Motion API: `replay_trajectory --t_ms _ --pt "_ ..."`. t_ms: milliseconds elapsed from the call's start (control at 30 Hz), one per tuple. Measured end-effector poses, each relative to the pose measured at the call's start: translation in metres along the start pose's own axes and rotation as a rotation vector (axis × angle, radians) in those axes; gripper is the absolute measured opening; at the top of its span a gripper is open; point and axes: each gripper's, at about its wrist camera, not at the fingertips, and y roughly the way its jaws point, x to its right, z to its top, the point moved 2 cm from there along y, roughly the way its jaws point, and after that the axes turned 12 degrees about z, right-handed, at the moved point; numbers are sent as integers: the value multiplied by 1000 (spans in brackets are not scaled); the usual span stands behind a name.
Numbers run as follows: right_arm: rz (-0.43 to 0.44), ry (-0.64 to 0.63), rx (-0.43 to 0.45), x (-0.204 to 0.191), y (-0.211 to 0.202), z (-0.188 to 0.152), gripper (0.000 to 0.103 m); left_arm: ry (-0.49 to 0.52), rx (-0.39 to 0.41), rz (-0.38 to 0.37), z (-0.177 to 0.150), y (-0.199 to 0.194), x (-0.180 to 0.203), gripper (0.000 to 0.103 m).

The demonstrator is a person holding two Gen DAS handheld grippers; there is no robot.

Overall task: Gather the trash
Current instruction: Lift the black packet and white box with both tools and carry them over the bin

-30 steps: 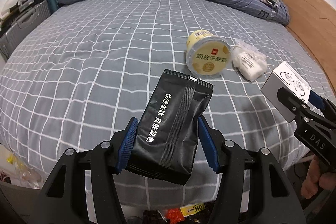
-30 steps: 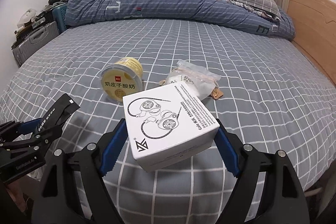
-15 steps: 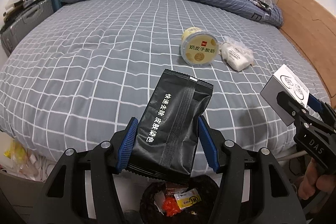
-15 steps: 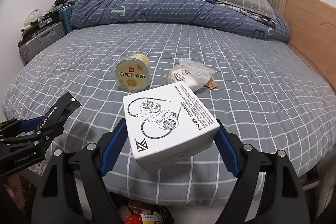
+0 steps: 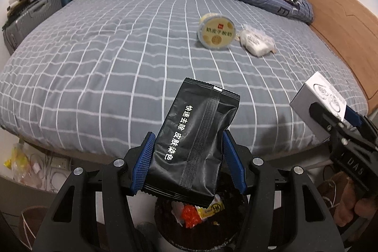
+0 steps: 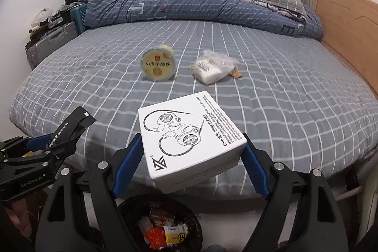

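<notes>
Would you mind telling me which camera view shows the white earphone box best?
The right wrist view: the white earphone box sits centred between the right gripper fingers, printed top fully readable. The left wrist view shows only one corner of it at the right edge, partly hidden.

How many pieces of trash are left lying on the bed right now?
2: a yellow yogurt cup on its side mid-bed, and a white plastic-wrapped packet just right of it. Nothing else shows.

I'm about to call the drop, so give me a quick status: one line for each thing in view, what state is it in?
Left tool: shut on black packet.
Right tool: shut on white box.
Bin: open, trash inside, below both tools.
Yogurt cup: lying on its side on bed.
Clear wrapper: crumpled on bed.
</notes>
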Motion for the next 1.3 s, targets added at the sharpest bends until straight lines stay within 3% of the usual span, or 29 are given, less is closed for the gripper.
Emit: replay_trajectory --t_ms 367,1000,1300 --pt "-20 -5 -55 -8 -9 -38 77 -3 -80 9 -40 -1 4 57" --pt "-42 92 -169 -6 -30 -97 77 19 -213 19 -99 -4 11 57" --pt "-65 109 -227 0 -12 -119 77 55 -252 38 -118 24 13 57"
